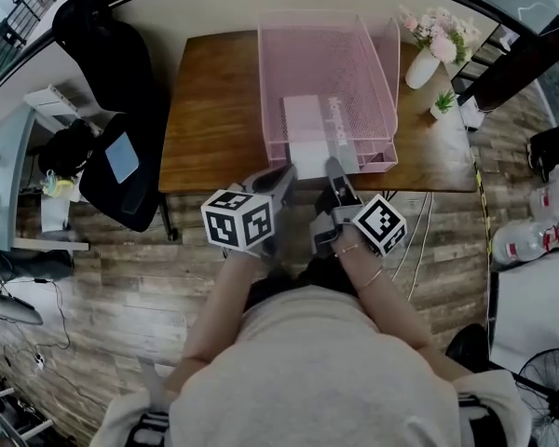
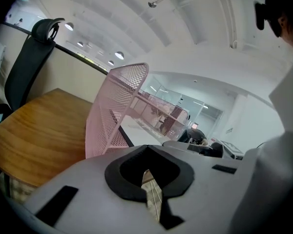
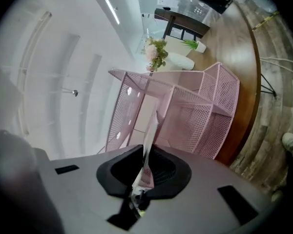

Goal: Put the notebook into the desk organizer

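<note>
A pink mesh desk organizer (image 1: 326, 73) stands on the wooden table (image 1: 214, 110). The pale notebook (image 1: 306, 133) lies flat in its lower tray, with its near end sticking out over the front. My right gripper (image 1: 335, 170) is at the notebook's near right corner. In the right gripper view the notebook's thin edge (image 3: 149, 140) runs down between the jaws, which stand close against it. My left gripper (image 1: 284, 177) hovers at the notebook's near left corner. Its jaws are together with nothing between them (image 2: 149, 179); only floor shows through the slit. The organizer's mesh wall (image 2: 117, 111) rises just ahead.
A white vase of flowers (image 1: 429, 54) and a small potted plant (image 1: 443, 101) stand right of the organizer. A black office chair (image 1: 112, 91) sits left of the table. Cables (image 1: 419, 222) trail on the wooden floor under the table's right end.
</note>
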Tool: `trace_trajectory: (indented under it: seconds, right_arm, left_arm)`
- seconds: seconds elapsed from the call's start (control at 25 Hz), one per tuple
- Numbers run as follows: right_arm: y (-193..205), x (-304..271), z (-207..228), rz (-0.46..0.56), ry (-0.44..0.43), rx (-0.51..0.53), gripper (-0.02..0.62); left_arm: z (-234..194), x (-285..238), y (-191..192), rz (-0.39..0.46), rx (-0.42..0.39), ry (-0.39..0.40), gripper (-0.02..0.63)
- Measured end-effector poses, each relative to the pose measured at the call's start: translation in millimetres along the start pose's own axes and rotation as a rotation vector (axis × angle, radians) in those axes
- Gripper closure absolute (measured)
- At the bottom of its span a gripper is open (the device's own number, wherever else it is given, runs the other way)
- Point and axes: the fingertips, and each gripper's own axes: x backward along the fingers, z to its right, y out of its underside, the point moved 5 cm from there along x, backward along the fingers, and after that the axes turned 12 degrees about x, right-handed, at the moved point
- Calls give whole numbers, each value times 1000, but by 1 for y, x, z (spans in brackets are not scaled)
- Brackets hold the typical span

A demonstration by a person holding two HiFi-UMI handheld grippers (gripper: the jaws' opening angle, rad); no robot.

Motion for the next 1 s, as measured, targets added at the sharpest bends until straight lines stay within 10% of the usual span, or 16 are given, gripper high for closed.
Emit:
trace_trajectory:
  seconds: [1.0]
  right_arm:
    - [-1, 10, 8, -12, 77, 4, 489]
  left_arm:
    - [6, -6, 0, -9, -2, 17, 594]
